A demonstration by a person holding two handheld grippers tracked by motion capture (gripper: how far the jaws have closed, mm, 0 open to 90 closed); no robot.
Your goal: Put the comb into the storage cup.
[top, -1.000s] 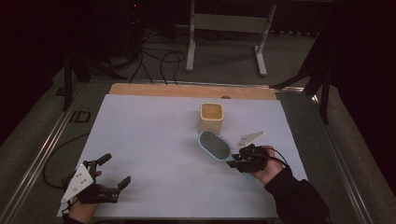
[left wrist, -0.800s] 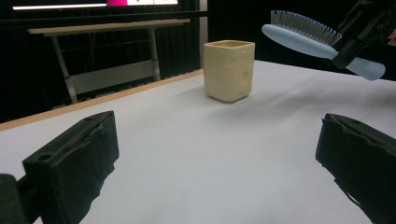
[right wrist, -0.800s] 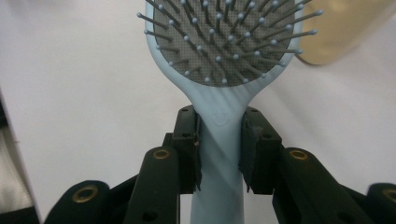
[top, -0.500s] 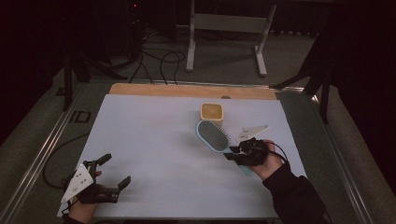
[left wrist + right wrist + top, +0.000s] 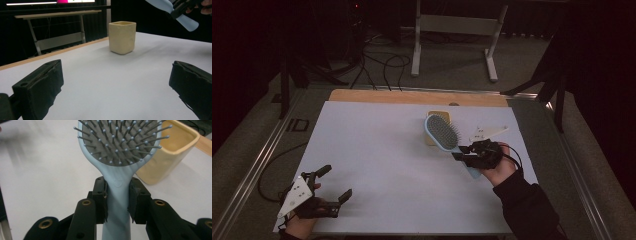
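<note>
Hairbrush (image 5: pixel 442 132): rigid, light plastic, best gripped at its slim neck. Left gripper (image 5: pixel 335 185), near the tabletop's front-left corner, stands open and empty. Right gripper (image 5: pixel 117 201) clamps the handle, brush raised beside the cup (image 5: pixel 166 157) toward the right edge.

We see a light blue plastic hairbrush (image 5: pixel 117 195) with a grey dotted pad, a pale yellow square cup (image 5: pixel 122 37), black gripper jaws and a white table (image 5: pixel 377 150).
</note>
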